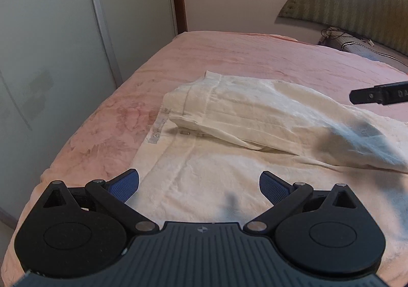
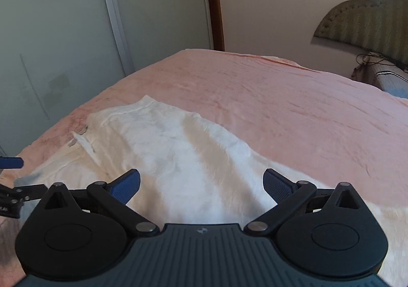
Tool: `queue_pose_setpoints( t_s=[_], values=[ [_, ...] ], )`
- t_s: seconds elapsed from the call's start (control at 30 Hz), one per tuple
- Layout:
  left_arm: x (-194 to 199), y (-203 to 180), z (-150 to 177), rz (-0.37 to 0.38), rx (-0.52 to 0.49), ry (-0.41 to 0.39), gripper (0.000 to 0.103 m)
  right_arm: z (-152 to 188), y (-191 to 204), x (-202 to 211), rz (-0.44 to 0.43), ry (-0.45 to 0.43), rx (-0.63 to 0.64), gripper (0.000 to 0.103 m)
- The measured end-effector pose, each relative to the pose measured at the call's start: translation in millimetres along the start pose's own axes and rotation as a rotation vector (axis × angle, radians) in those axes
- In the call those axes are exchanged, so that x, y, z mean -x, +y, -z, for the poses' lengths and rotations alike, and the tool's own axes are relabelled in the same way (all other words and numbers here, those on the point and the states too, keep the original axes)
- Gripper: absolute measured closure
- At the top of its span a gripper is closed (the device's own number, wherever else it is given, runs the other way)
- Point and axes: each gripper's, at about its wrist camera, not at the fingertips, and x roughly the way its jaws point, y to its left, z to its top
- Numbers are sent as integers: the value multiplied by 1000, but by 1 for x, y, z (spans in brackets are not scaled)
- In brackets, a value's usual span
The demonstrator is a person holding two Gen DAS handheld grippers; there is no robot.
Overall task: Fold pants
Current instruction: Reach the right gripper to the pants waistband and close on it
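Hovering with both the left gripper [image 1: 199, 185] and right gripper [image 2: 201, 185] released, we see the white pants [image 1: 255, 113] ahead of the fingers on the bed [image 1: 255, 57], one leg already folded over; the crosswise folds remain.

bed [image 1: 255, 57]: pink blanket cover | white pants [image 1: 229, 118] lying on it near its left edge, one half folded over the other | pillow [image 1: 357, 48] at headboard end

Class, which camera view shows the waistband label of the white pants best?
The left wrist view: the label lies in plain sight on the waistband of the pants. The right wrist view shows the pants from farther along, the label too small to tell.
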Motion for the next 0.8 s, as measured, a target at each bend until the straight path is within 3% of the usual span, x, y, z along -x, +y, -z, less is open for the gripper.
queue_pose_setpoints(
  t_s=[0.13,0.3,0.43,0.53,0.67,0.73,0.77,0.8],
  values=[
    [-15,-1,-9,0,-4,28,1,-29,-15,-58,-10,70,42,0],
    [-32,-9,-22,33,-21,64,2,-42,-19,-114,-55,135,134,0],
    [-42,-17,-38,52,-37,76,2,-42,-39,-150,-121,245,16,0],
    [-46,-20,-54,50,-30,56,1,-37,-46,-152,-159,232,33,0],
    [-58,-23,-80,53,6,28,1,-31,-32,-152,-130,239,168,0],
    [-66,-28,-93,50,-4,38,1,-31,-32,-152,-136,234,173,1],
    [-71,-30,-98,55,-2,45,1,-32,-34,-151,-149,222,168,5],
    [-77,-31,-104,60,6,53,1,-33,-37,-150,-166,207,157,16]
  ],
)
